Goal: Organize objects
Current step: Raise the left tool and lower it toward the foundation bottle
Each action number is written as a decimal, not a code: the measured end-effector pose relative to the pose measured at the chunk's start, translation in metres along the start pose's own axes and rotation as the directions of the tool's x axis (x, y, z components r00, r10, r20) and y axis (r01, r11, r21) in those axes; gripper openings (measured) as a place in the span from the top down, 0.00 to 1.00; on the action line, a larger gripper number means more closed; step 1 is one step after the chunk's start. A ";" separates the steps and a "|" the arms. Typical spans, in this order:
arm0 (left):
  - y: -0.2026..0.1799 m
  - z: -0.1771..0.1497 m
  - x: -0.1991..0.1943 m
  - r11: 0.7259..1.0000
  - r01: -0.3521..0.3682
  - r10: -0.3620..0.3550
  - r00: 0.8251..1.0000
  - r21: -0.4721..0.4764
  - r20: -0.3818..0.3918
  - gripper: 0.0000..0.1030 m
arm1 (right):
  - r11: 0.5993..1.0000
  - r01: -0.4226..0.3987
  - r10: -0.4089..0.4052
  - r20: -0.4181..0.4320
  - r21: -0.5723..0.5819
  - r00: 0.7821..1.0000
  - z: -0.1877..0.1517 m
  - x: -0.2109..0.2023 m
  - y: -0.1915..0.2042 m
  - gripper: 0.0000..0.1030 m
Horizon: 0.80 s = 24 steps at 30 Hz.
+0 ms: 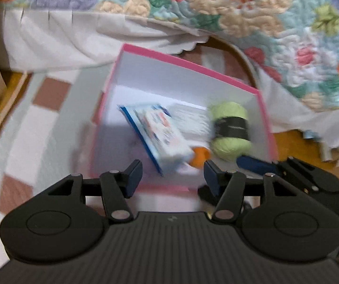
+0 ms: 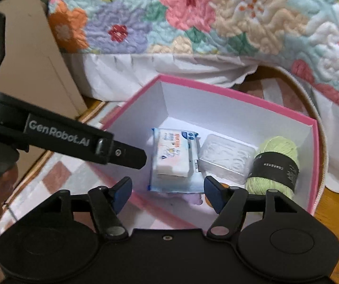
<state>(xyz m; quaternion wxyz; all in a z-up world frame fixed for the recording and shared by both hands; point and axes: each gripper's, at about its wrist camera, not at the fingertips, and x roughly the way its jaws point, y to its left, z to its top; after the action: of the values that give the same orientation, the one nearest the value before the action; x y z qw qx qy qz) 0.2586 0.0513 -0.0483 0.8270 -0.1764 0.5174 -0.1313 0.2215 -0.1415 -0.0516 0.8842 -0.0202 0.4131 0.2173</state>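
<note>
A quilted bedspread with big pink, orange and lavender flowers (image 2: 193, 16) hangs along the far side, its white ruffled skirt (image 2: 145, 71) dropping to the floor. Below it lies a rounded rug in pink, white and brown checks (image 1: 39, 127), and on the rug sits one open pink cardboard box with white inner walls (image 2: 228, 108), one corner pointing away toward the bed.

Inside the box I count four clear things. One flat pack of wet wipes in blue-and-white wrapping (image 2: 174, 161) lies near the middle, its long axis running from the near wall toward the far corner. Just beside it on the right rests one clear embossed plastic case (image 2: 226, 161), lying crosswise. Against the right wall stands one pale green ball of yarn with a black paper band (image 2: 276, 163), long axis roughly upright in the right wrist view. One small orange round object (image 1: 200, 156) peeks out at the near end of the wipes; its shape is too blurred to tell. The far corner of the box floor is bare white.

The left gripper (image 1: 173, 174) hovers over the near rim, fingers spread, holding nothing. The right gripper (image 2: 168, 193) hangs over the near wall, fingers likewise apart and empty.
</note>
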 end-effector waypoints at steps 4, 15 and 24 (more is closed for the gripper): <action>-0.011 -0.005 -0.030 1.000 -0.002 0.002 1.000 0.027 0.005 0.45 | 0.999 0.014 -0.013 0.045 -0.035 0.999 -0.002 -0.035 0.000 0.29; -0.024 -0.031 -0.083 0.986 0.015 -0.006 0.998 0.163 -0.057 0.41 | 0.996 0.050 -0.055 -0.056 -0.080 0.997 -0.008 -0.102 0.018 0.25; -0.017 -0.070 -0.098 0.978 -0.013 0.030 0.996 0.210 -0.082 0.40 | 0.995 0.016 -0.026 -0.099 -0.099 0.995 -0.033 -0.130 0.042 0.22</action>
<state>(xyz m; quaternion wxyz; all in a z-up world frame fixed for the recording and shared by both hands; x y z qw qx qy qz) 0.1523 0.0646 0.0101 0.8197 -0.0770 0.5371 -0.1835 0.1073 -0.1586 0.0292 0.8625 -0.0788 0.4455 0.2267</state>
